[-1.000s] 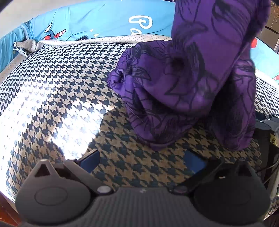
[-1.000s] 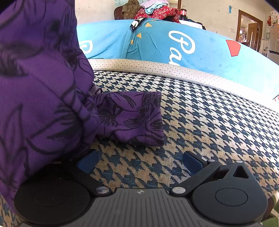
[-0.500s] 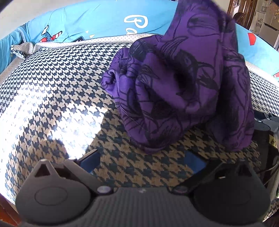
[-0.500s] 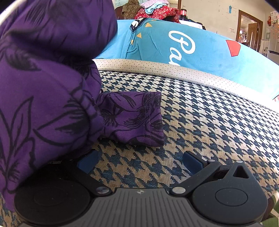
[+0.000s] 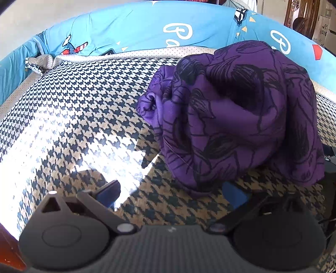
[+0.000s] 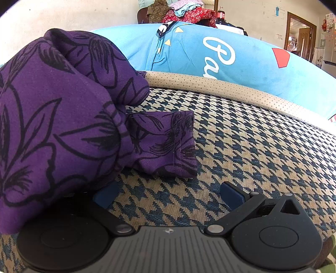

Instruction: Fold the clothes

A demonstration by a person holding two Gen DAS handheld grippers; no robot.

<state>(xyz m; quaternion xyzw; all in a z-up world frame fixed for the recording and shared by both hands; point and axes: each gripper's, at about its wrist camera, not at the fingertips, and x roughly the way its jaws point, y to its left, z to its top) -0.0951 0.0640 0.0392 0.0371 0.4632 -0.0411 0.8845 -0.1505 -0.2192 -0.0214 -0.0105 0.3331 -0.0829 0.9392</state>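
A purple garment with black flower print (image 5: 237, 117) lies in a crumpled heap on the houndstooth cover (image 5: 79, 117), ahead and to the right of my left gripper (image 5: 171, 194). That gripper is open and empty; the cloth's lower edge hangs just over its right finger (image 5: 235, 194). In the right wrist view the same garment (image 6: 63, 126) fills the left side, with a flat hemmed end (image 6: 172, 142) stretched right. My right gripper (image 6: 168, 195) is open and empty; the heap drapes over its left side.
A blue printed quilt (image 5: 147, 33) runs along the back, also in the right wrist view (image 6: 220, 54). A dotted beige border (image 6: 220, 90) edges the cover. A pile of clothes (image 6: 184, 12) and a bottle sit far behind. A sunlit patch (image 5: 73, 142) lies left.
The purple garment, held high out of frame one second ago, has dropped and settled into a lower heap on the cover. Both grippers have stayed open and in place.
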